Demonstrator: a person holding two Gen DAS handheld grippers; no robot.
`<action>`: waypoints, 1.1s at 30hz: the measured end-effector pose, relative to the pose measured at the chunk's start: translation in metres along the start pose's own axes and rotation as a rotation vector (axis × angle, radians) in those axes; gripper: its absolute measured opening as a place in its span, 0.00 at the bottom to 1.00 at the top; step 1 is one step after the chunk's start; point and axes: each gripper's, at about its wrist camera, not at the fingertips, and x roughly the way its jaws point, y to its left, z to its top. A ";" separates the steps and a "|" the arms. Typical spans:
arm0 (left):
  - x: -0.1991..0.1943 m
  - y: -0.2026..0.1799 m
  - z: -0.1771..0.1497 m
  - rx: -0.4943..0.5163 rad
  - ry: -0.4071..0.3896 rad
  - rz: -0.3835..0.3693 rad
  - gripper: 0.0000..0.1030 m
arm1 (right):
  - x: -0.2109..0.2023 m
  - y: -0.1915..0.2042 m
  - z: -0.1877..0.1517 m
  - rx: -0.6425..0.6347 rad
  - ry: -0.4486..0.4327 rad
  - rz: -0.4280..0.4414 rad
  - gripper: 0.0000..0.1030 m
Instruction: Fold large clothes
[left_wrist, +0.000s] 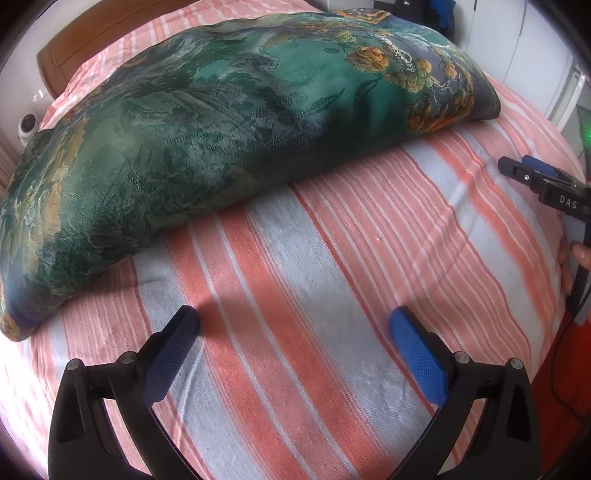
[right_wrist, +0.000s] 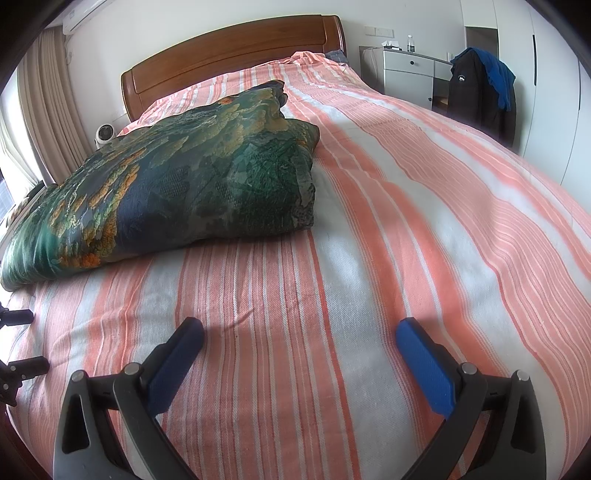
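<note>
Folded green quilt (left_wrist: 229, 122) lies on striped bedsheet (left_wrist: 332, 258). Left gripper (left_wrist: 295, 325) and right gripper (right_wrist: 300, 334) hover near it, fingers spread wide, holding nothing.

Bare striped sheet (right_wrist: 369, 229) ahead, folded quilt (right_wrist: 177, 192) blocking left

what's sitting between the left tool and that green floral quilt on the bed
Nothing visible. Only bare striped bedsheet lies between the open left tool and the green floral quilt. The right tool is off to the side, not in that path.
</note>
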 end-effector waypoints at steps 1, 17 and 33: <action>0.001 0.001 0.000 0.000 0.001 -0.001 1.00 | 0.000 0.000 0.000 0.000 0.000 0.000 1.00; -0.004 -0.004 -0.001 -0.015 -0.015 0.023 1.00 | 0.000 0.001 0.000 0.000 0.000 0.000 1.00; -0.073 -0.009 0.041 0.030 -0.146 -0.013 0.99 | -0.004 0.000 -0.005 -0.023 -0.046 -0.008 1.00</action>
